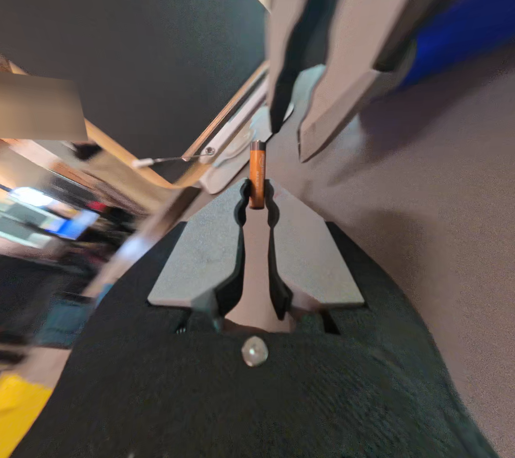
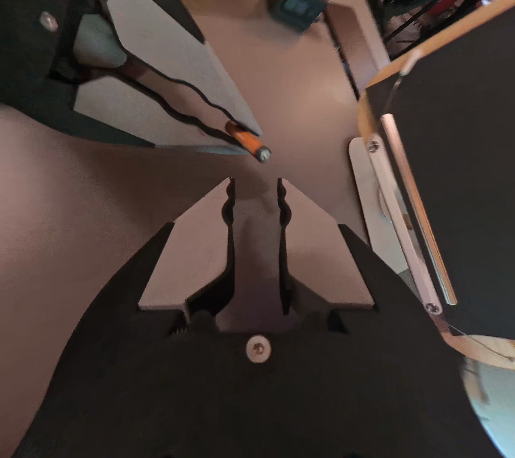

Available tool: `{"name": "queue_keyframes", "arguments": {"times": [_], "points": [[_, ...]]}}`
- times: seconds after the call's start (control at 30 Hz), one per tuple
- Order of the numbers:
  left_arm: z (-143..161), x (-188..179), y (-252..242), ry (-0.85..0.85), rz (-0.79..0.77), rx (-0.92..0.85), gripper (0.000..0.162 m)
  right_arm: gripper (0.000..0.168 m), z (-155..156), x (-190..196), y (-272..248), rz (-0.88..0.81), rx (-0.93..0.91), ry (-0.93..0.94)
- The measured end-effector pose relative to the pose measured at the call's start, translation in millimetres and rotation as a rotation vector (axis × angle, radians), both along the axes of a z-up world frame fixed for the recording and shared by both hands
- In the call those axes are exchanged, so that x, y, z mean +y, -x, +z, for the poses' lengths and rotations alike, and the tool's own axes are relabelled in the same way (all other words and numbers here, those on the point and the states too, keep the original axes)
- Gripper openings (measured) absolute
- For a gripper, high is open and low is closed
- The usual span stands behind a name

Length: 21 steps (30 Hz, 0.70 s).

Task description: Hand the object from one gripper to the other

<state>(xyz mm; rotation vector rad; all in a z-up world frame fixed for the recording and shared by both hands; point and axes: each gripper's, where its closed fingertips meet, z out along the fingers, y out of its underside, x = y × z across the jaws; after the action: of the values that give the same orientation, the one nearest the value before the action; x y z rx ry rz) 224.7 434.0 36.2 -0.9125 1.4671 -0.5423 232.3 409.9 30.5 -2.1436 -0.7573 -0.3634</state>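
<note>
— How do my grippers look?
— My left gripper (image 1: 257, 182) has a black textured body, grey flat fingers (image 1: 206, 244) with wavy black pads, one silver screw (image 1: 254, 351). My right gripper (image 2: 255, 182) is the same.

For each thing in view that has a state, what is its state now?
Battery: upright in the left wrist view, gripped at its lower half, top end free.
Left gripper: shut on the battery.
Right gripper: open, empty, tips near the battery's free end without touching it.
</note>
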Motion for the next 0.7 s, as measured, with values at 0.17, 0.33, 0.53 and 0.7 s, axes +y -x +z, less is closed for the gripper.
{"name": "queue_keyframes", "arguments": {"times": [0.17, 0.33, 0.53, 0.7], "points": [[45.0, -12.4, 23.1, 0.752, -0.327, -0.238, 0.008, 0.028, 38.2, -0.6, 14.7, 0.082, 0.463, -0.092], [55.0, -17.4, 28.0, 0.947, -0.452, -0.276, 0.008, 0.035, 64.4, -4.1, 39.8, 0.232, 0.828, -0.116], [56.4, -45.0, 26.6, 1.075, -0.592, -0.214, 0.008, 0.030, 70.7, -5.8, 63.8, 0.341, 0.980, -0.101], [41.6, -59.0, 20.7, 1.055, -0.589, -0.112, 0.009, 0.007, 56.7, -1.2, 67.0, 0.298, 1.045, -0.005]]}}
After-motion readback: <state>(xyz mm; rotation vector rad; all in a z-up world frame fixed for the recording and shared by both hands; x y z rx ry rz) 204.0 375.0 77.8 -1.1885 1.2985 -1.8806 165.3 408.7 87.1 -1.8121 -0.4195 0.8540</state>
